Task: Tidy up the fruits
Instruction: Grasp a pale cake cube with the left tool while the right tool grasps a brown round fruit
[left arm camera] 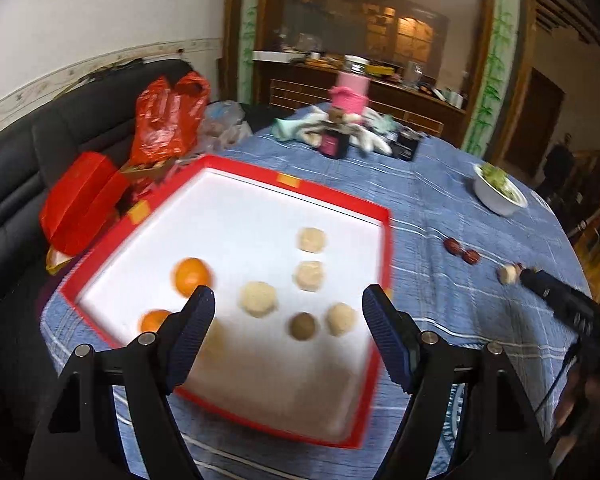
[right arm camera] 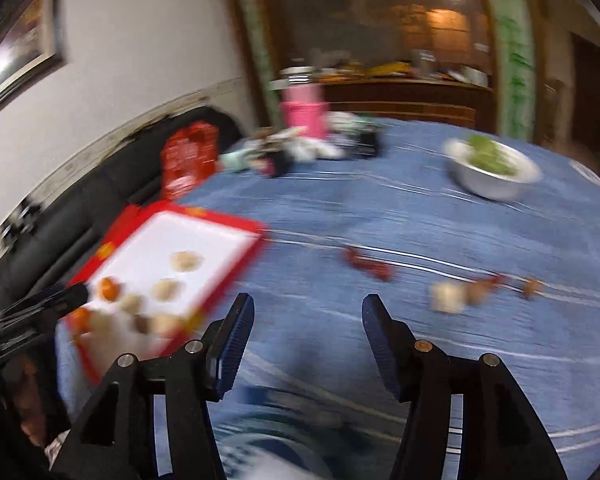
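Note:
A red-rimmed white tray (left arm camera: 340, 196) lies on the blue tablecloth. Inside it are two oranges (left arm camera: 192, 276) at the left, several pale round fruits (left arm camera: 258, 299) and one brown fruit (left arm camera: 303, 326). My left gripper (left arm camera: 288, 300) hovers open above the tray with nothing between its fingers. To the tray's right, two red dates (left arm camera: 452, 246) and a pale piece (left arm camera: 507, 274) lie on the cloth beside my right gripper (left arm camera: 526, 274). In the blurred right wrist view, the right gripper (right arm camera: 308, 308) stands open over bare cloth. There the dates (right arm camera: 368, 264) and pale piece (right arm camera: 446, 298) lie ahead, and the tray (right arm camera: 228, 220) is at the left.
A white bowl of greens (left arm camera: 498, 192) sits at the table's far right. A pink container (left arm camera: 352, 92) and mixed clutter crowd the far end. Red bags (left arm camera: 168, 120) rest on a black sofa (left arm camera: 40, 152) left of the table. The table edge curves away at the right.

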`<action>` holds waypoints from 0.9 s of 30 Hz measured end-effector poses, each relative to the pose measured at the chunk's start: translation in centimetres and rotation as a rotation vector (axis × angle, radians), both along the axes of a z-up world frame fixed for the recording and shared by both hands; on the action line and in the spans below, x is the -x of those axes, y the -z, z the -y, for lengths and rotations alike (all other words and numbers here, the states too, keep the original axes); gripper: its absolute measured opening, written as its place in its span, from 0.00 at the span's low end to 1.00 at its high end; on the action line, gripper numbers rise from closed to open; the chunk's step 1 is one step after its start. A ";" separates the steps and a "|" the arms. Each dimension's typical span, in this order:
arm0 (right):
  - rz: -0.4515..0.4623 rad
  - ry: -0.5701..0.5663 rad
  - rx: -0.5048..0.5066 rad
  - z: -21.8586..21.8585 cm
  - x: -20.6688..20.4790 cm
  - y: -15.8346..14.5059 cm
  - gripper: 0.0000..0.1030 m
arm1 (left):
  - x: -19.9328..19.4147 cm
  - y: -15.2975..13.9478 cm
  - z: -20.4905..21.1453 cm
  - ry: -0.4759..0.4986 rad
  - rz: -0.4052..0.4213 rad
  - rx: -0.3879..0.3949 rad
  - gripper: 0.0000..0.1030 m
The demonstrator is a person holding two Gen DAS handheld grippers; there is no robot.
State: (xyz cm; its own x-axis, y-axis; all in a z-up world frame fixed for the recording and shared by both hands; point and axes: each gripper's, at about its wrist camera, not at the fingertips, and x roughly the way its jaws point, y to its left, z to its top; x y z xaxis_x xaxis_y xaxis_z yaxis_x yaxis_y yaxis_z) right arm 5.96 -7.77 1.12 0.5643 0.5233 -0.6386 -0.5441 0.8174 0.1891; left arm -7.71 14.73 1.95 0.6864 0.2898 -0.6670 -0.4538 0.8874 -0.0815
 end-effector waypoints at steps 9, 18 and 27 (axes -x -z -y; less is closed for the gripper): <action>-0.067 0.319 0.045 11.8 -7.4 2.4 0.54 | -3.0 0.9 5.6 0.141 -0.055 -0.028 0.74; -0.138 0.320 0.115 10.9 -12.9 5.2 0.35 | -5.0 1.2 8.6 0.197 -0.092 -0.059 0.74; -0.118 0.329 0.087 11.7 -11.4 3.9 0.22 | -9.2 1.4 12.0 0.248 -0.084 -0.011 0.74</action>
State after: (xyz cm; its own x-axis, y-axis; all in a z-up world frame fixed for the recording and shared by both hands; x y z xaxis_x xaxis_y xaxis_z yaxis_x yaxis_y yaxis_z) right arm 17.34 -19.46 -2.82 0.6133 0.2669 -0.7434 -0.2274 0.9610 0.1574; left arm 1.48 2.69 0.52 0.6796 0.1272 -0.7225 -0.2268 0.9730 -0.0421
